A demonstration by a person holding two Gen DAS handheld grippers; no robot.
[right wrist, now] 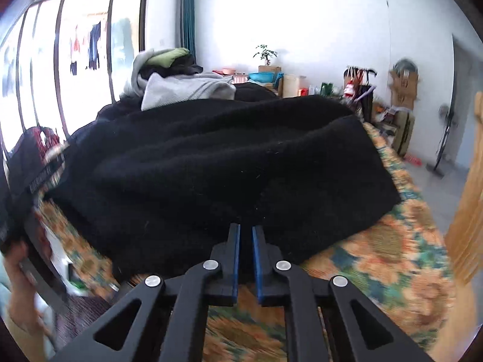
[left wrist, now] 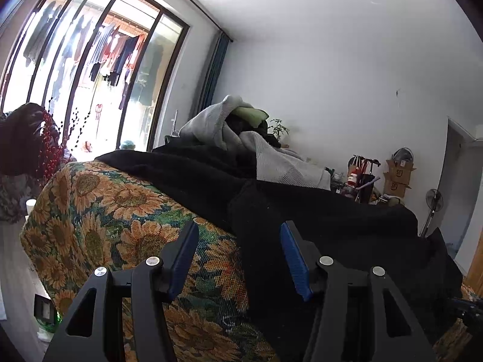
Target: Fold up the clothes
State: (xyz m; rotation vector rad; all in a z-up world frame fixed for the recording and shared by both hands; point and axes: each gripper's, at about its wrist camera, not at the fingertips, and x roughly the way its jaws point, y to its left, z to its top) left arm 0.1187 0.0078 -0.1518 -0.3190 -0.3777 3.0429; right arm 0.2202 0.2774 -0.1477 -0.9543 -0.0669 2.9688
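Blue pads (right wrist: 234, 259) of the right gripper (right wrist: 246, 229) stand narrowly parted, seemingly empty, at the black garment (right wrist: 226, 157); the left gripper (left wrist: 238, 232) gapes wide, so grasp hem corners evenly.

Bright daylight comes in through the big window (left wrist: 90, 60) on the left in both views. In the right wrist view the window (right wrist: 75, 45) is washed out to white, and the white wall (right wrist: 317, 24) glares too. The black cloth (right wrist: 226, 157) is so dark that its folds hardly show. The left wrist view is sharp. The right wrist view is smeared at the sides and bottom: the flowered cover (right wrist: 377, 256), the hand (right wrist: 18, 286) at the left and the wooden post (right wrist: 468, 196) are blurry. Both pictures are round, with dark corners, and straight lines bend near the edges.
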